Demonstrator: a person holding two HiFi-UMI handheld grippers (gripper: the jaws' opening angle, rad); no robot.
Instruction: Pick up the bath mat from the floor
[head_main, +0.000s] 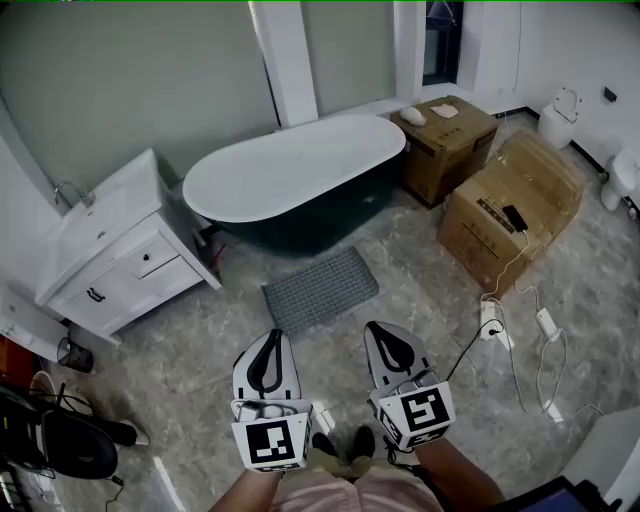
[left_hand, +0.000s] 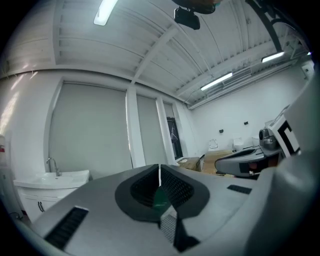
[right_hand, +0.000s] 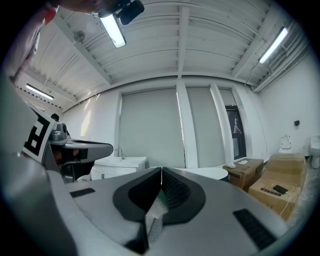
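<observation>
Nothing done yet. Bath mat lies flat mid-floor, just in front of the tub and well ahead of both tongs. L gripper is clenched w/ nothing btwn its jaws. R gripper is the same, clenched & empty. I hold both level, above the floor.

Left to do, I reckon: step up, reach down, grab a mat edge, lift.

Floor is grey marbled tile. Room, L to R: white sink cabinet at left wall, dark tub w/ white rim, cardboard boxes w/ cables trailing beside, toilet in far right corner.
</observation>
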